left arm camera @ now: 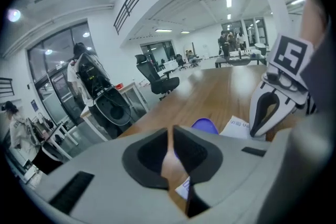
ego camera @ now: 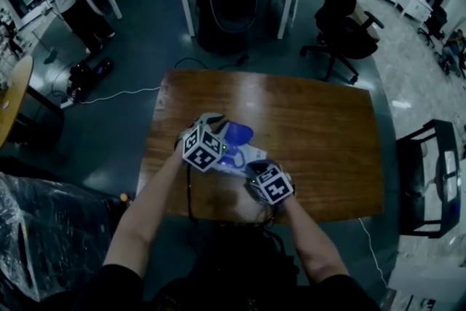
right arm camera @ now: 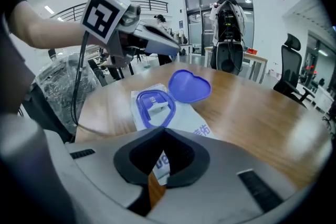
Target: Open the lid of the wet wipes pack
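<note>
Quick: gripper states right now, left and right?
Left gripper: shut, nothing between the jaws.
Right gripper: shut, nothing clamped; the wet wipes pack lies on the table under its tips.

Free tabletop [ego camera: 328, 127] rt of wipes pack [right arm camera: 186, 120]; open lid [right arm camera: 190, 85] at far edge

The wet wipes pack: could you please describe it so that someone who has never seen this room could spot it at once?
Find the brown wooden table in the middle of the room. Near its front edge lies a flat white pack. Nothing else there has a blue heart-shaped lid, flipped open beside a blue-rimmed opening.
</note>
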`<action>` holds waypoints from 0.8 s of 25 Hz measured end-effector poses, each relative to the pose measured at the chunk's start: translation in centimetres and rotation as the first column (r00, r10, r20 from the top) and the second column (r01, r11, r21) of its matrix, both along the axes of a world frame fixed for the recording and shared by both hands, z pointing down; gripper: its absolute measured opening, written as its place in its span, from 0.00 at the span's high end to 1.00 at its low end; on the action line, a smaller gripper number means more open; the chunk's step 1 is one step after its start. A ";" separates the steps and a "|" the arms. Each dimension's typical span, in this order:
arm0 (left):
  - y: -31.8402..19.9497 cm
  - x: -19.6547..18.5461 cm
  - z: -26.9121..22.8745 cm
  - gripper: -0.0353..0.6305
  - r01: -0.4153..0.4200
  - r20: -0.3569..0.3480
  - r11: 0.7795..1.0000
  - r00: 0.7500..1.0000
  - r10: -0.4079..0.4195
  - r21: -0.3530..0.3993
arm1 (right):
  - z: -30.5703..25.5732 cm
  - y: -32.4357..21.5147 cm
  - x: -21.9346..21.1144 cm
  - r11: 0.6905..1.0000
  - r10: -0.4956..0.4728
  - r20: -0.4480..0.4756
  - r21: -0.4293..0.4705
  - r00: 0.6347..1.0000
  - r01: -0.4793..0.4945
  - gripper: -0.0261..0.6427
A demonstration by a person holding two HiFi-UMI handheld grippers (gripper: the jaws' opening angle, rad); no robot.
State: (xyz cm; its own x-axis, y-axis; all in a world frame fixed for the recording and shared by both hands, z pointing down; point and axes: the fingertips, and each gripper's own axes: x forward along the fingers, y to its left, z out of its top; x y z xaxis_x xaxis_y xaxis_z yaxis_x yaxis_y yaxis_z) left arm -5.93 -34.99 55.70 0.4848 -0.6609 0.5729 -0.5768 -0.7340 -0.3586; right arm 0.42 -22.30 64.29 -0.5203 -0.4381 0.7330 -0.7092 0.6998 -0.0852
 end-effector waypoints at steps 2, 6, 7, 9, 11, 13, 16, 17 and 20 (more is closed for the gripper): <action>0.7 -0.8 -0.8 0.94 0.023 -0.001 1.000 1.000 -0.023 0.016 | -1.0 -0.8 0.3 0.999 0.016 0.031 0.031 0.999 -0.017 0.94; 2.3 -1.6 -1.9 0.94 0.075 -0.054 0.997 0.996 -0.075 -0.007 | -4.7 -2.1 0.0 0.995 0.023 0.098 0.096 0.995 -0.033 0.94; 2.7 -1.6 -2.3 0.94 0.089 -0.076 0.996 0.993 -0.090 -0.016 | -5.8 -2.4 -0.2 0.992 0.023 0.116 0.118 0.993 -0.037 0.94; 3.6 -1.5 -3.0 0.94 0.108 -0.130 0.993 0.985 -0.112 -0.037 | -8.1 -2.9 -0.7 0.985 0.021 0.156 0.166 0.988 -0.047 0.94; 4.7 -1.3 -3.9 0.94 0.117 -0.190 0.992 0.974 -0.126 -0.057 | -10.5 -3.2 -1.1 0.975 0.012 0.200 0.217 0.980 -0.056 0.94; 5.9 -1.0 -5.1 0.94 0.125 -0.244 0.990 0.960 -0.137 -0.064 | -13.2 -3.2 -1.5 0.962 0.001 0.250 0.263 0.968 -0.069 0.94; 7.8 -0.4 -6.6 0.94 0.131 -0.304 0.989 0.942 -0.145 -0.065 | -17.2 -3.0 -1.7 0.941 -0.021 0.327 0.325 0.945 -0.092 0.94; 8.3 -0.3 -7.1 0.94 0.135 -0.326 0.989 0.933 -0.150 -0.069 | -18.4 -2.8 -1.8 0.934 -0.033 0.349 0.343 0.936 -0.095 0.94; 9.6 -0.4 -8.8 0.94 0.157 -0.396 0.984 0.901 -0.176 -0.079 | -21.7 -2.2 -2.2 0.914 -0.071 0.403 0.393 0.913 -0.102 0.94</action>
